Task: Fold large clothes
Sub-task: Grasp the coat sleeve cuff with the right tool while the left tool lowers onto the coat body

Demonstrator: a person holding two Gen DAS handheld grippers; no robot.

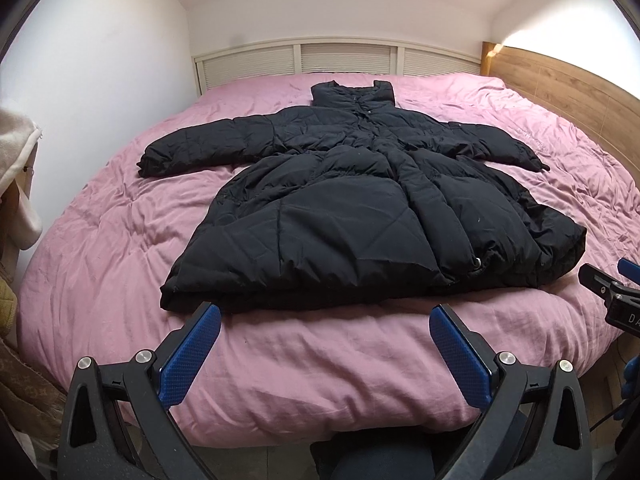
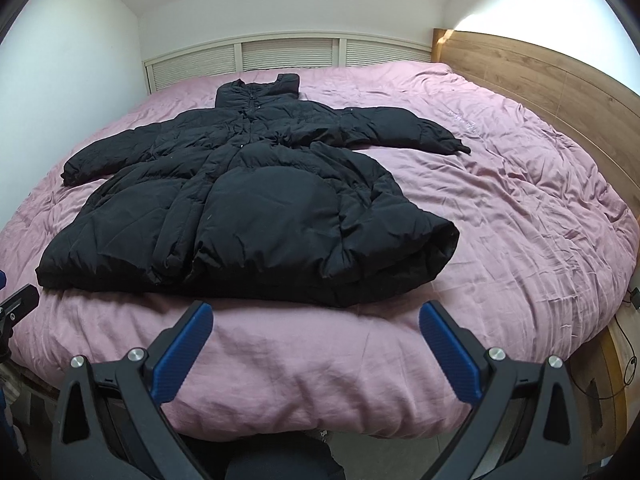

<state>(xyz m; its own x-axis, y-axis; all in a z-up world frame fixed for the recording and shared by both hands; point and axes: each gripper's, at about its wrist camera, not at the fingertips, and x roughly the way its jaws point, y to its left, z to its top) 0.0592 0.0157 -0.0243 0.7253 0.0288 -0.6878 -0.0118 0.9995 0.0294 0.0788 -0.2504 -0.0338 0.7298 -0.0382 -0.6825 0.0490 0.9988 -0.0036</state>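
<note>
I hold the left claw [image 1: 325, 320] wide apart, nothing between its blue pads [image 1: 191, 360], level over the foot edge of the bed [image 1: 100, 240]. The right claw [image 2: 316, 318] is likewise spread wide and holds nothing; in the left view it shows at 3 o'clock, well apart from the left one.

The black puffer coat [image 1: 360, 208] lies flat on the pink duvet [image 2: 520, 208], front up, collar toward 12 o'clock, hem toward 6 o'clock just beyond both claws, not touching either. Sleeves are spread out to 9 and 3 o'clock. From the right view the coat sits left of centre, its hem corner at about 12 o'clock from my pads.

Room: white slatted panel [image 1: 344, 60] behind the bed at 12 o'clock, wooden headboard [image 2: 540, 76] along 2 o'clock, white walls, cream fabric [image 1: 16, 152] at 9 o'clock in the left view.
</note>
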